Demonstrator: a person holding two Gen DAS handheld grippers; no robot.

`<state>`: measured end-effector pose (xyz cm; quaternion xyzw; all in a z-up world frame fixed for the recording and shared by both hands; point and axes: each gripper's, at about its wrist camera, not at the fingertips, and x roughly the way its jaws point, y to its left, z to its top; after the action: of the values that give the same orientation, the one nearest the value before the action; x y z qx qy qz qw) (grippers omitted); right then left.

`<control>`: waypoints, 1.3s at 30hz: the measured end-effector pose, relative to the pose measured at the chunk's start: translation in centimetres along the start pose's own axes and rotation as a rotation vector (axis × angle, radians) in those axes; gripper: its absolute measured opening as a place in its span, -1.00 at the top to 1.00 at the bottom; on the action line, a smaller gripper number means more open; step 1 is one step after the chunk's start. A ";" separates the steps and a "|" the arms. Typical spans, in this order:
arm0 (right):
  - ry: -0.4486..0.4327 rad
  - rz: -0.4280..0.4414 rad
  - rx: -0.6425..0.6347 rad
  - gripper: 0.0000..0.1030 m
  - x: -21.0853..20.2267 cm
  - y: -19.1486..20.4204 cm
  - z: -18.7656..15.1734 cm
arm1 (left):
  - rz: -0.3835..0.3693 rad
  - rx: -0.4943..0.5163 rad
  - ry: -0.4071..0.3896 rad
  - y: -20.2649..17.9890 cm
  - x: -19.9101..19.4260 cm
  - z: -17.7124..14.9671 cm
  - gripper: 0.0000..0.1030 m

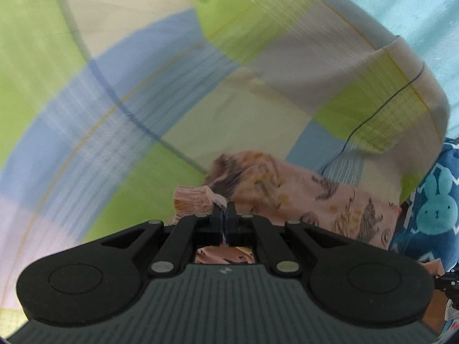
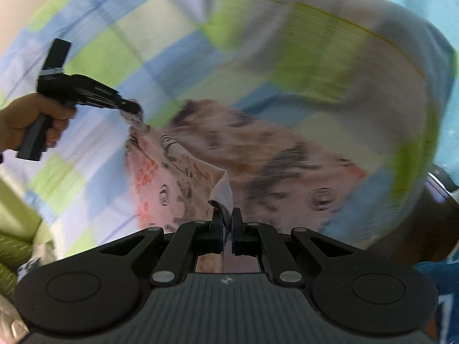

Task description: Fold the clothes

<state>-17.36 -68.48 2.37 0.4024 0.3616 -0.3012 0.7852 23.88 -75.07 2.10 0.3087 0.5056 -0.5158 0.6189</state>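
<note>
A pink garment with brown and orange animal prints [image 2: 258, 154] hangs stretched between my two grippers above a checked bed sheet. My right gripper [image 2: 226, 215] is shut on one edge of it, with a fold of cloth sticking up between the fingers. My left gripper [image 2: 133, 109], held in a hand at the left of the right wrist view, is shut on the other corner. In the left wrist view the left gripper [image 1: 226, 209] pinches the pink garment [image 1: 287, 186], which trails off to the right. Both views are blurred by motion.
A bed sheet in green, blue and cream checks [image 1: 114, 86] fills the background and also shows in the right wrist view [image 2: 315, 43]. A blue cloth with turquoise bunny prints [image 1: 430, 200] lies at the right. A turquoise wall [image 1: 401, 0] is behind the bed.
</note>
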 end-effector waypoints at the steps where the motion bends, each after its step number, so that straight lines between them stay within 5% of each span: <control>1: 0.002 -0.007 0.010 0.93 0.2 -1.2 0.1 | -0.001 -0.002 0.009 -0.5 0.9 0.5 1.00; 14: 0.024 -0.021 0.111 0.93 3.0 -10.1 3.6 | 0.049 -0.066 0.062 -3.3 7.6 4.3 1.00; 18: 0.107 -0.004 0.163 0.89 5.3 -12.5 4.1 | 0.080 -0.096 0.064 -3.3 8.5 4.5 0.82; 21: 0.131 -0.078 0.225 0.77 6.1 -14.4 3.7 | 0.078 -0.096 0.033 -3.4 7.8 4.3 0.72; 27: 0.096 -0.082 0.184 0.56 4.5 -14.2 3.6 | 0.067 -0.097 -0.051 -2.4 4.8 3.5 0.36; 36: 0.108 -0.073 0.146 0.41 7.5 -13.8 4.4 | 0.146 0.071 -0.043 -1.4 4.8 1.2 0.27; 37: 0.112 -0.071 0.144 0.48 7.8 -13.8 4.3 | 0.141 0.081 -0.045 -1.5 4.9 1.2 0.28; 39: 0.118 -0.075 0.136 0.95 7.8 -13.8 4.2 | 0.137 0.107 -0.049 -1.8 5.3 1.3 0.27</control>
<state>-22.24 -80.30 -7.92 0.4583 0.4008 -0.3300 0.7214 22.29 -78.48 -2.31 0.3626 0.4397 -0.5060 0.6474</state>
